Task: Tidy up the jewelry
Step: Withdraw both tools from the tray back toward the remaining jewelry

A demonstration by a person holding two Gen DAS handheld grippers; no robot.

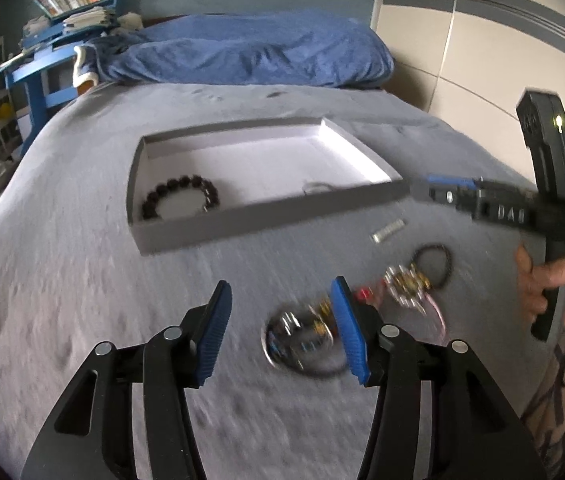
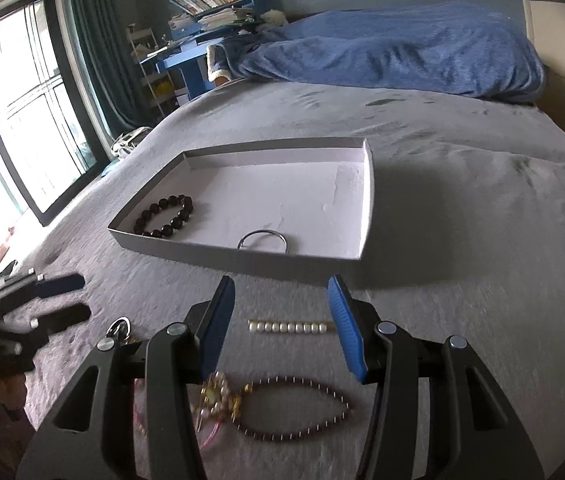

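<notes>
Both grippers held wide open, nothing gripped.
The right gripper (image 2: 280, 320) is poised over the pearl bar (image 2: 291, 326); the left gripper (image 1: 280, 328) over tangled jewelry (image 1: 302, 332); a beaded bracelet (image 2: 164, 216) and ring (image 2: 263, 241) are seen inside the tray (image 2: 366, 216).

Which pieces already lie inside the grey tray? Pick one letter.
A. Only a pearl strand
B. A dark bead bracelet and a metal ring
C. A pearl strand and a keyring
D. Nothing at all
B: the dark bead bracelet and the metal ring lie inside the grey tray, while the pearl strand lies outside on the bed.
</notes>
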